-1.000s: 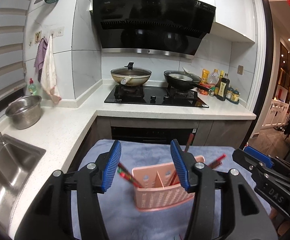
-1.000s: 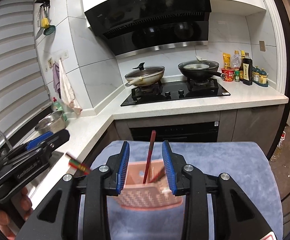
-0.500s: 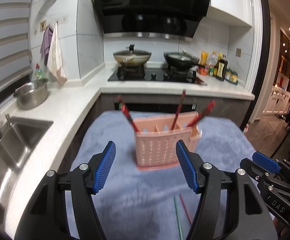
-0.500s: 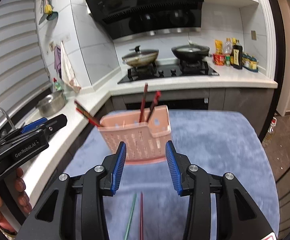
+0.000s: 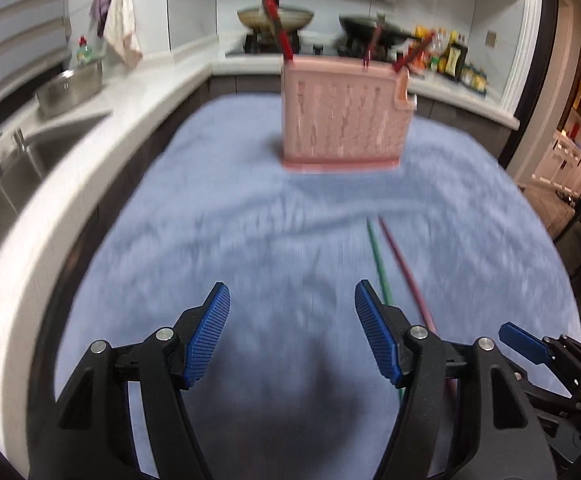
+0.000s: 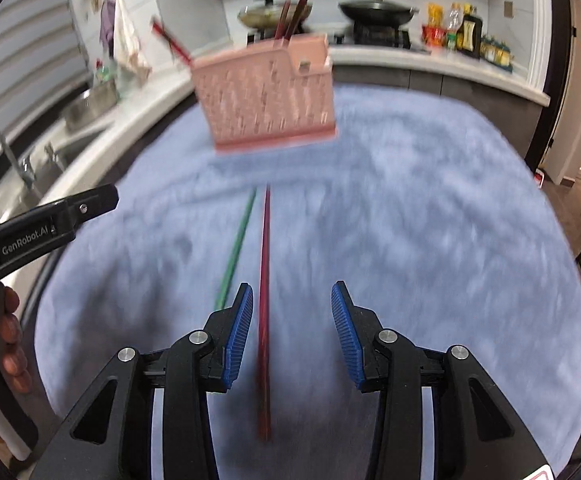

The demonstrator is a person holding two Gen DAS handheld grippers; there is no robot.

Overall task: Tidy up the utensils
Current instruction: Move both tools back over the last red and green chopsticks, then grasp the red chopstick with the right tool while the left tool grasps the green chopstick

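Note:
A pink slotted utensil holder (image 5: 344, 120) stands on the blue cloth (image 5: 210, 240) with several red chopsticks (image 5: 276, 28) sticking out of it. Nearer me, a green chopstick (image 5: 376, 256) and a red chopstick (image 5: 400, 260) lie side by side on the cloth. My left gripper (image 5: 292, 300) hovers open over bare cloth, just left of the green one. My right gripper (image 6: 292, 292) is open, tilted down over the red chopstick (image 6: 265, 280), which lies between its jaws near the left finger, unpinched. The green chopstick (image 6: 236, 248) lies just outside that finger.
A white counter with a sink (image 5: 18, 168) and a metal pot (image 5: 70, 88) runs along the left. Behind the holder (image 6: 266, 96) are a stove with two pans and bottles (image 5: 454, 60). A hand (image 6: 10, 332) holds the left gripper's handle.
Both grippers have dropped toward the cloth and tipped downward. The holder has moved up and away in both views, and the two loose chopsticks have come close. The left jaws stand wider.

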